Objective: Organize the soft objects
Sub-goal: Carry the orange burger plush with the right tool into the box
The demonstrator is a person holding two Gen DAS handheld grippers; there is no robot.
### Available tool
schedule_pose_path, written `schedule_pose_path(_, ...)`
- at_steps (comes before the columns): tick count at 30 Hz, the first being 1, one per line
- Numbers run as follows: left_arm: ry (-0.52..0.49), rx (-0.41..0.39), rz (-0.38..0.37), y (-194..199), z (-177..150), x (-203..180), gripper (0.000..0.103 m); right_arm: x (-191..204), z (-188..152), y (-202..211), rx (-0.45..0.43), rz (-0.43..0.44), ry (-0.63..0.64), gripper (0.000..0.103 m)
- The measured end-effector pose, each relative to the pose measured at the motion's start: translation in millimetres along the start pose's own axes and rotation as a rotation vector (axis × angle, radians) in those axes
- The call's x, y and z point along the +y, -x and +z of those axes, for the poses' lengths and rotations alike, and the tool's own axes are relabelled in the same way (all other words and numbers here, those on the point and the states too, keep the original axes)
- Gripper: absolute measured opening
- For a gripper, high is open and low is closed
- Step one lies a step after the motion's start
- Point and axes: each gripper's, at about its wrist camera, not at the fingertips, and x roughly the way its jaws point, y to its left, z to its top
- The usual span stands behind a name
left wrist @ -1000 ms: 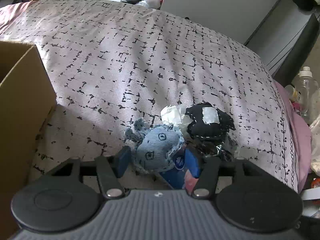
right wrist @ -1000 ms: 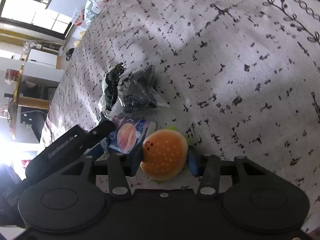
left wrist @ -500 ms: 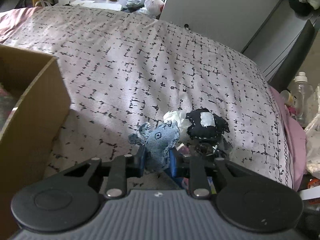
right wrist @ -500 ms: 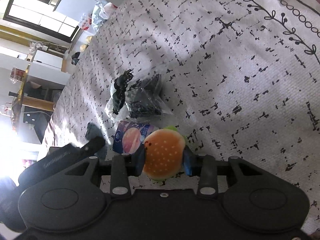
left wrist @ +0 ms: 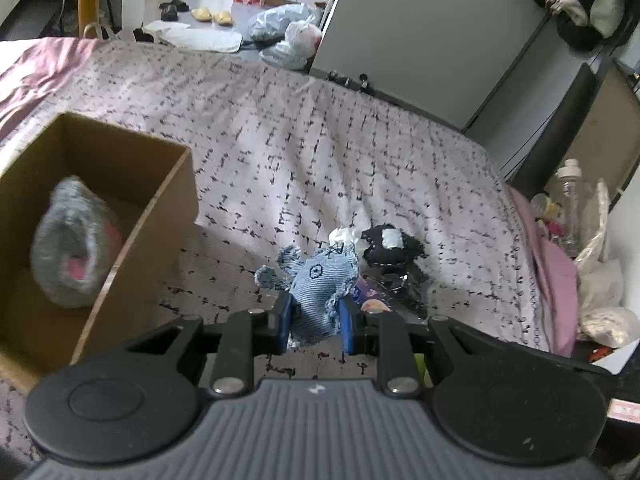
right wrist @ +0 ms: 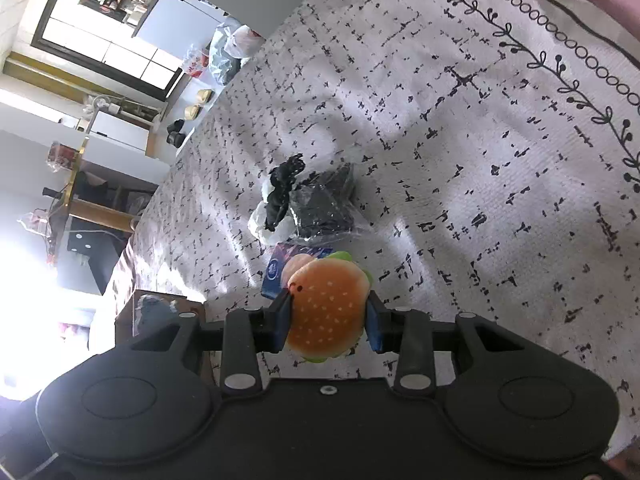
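My left gripper (left wrist: pixel 314 320) is shut on a blue denim soft toy (left wrist: pixel 320 284), held a little above the patterned bedspread (left wrist: pixel 320 152). Behind it lie a black stitched toy (left wrist: pixel 390 246), a white wad (left wrist: pixel 342 236) and a clear bag of dark items (left wrist: pixel 400 280). To the left stands an open cardboard box (left wrist: pixel 168 200) with a grey and pink plush (left wrist: pixel 74 242) inside. My right gripper (right wrist: pixel 328 320) is shut on an orange burger plush (right wrist: pixel 326 308), raised over a blue packet (right wrist: pixel 280 264). The black toy (right wrist: pixel 282 188) and clear bag (right wrist: pixel 324 204) lie beyond it.
The bed's right edge drops to a pink sheet (left wrist: pixel 548 256), a plastic bottle (left wrist: pixel 568 196) and bags (left wrist: pixel 600 292). A grey cabinet (left wrist: pixel 420 32) stands past the far edge, with plastic bags (left wrist: pixel 288 36) on the floor. In the right wrist view the box (right wrist: pixel 160 312) shows at lower left.
Both grippers closed on their toys and lifted them off the bedspread. The left one rose and shifted so the box's inside with the grey plush came into view.
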Motion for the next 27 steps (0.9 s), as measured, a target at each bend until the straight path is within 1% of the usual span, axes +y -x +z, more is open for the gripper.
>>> schedule_pose_path(5, 0.010, -0.031, -0.007, 30, 0, 8, 0.023, 11, -6, 15, -0.020, 0.020, 0.027, 0.037)
schedule_pose_path(11, 0.031, -0.069, -0.015, 60, 3, 24, 0.023, 28, -8, 30, -0.059, 0.025, 0.058, 0.037)
schedule_pose_path(14, 0.050, -0.089, -0.013, 72, 5, 34, 0.024, 38, -12, 35, -0.077, 0.014, 0.078, 0.037)
schedule_pose_path(19, 0.075, -0.110, -0.005, 87, 8, 55, 0.024, 60, -23, 33, -0.079, 0.026, 0.100, 0.037)
schedule_pose_path(27, 0.132, -0.129, 0.017, 102, 15, 95, 0.024, 104, -41, 23, -0.057, 0.051, 0.156, 0.037)
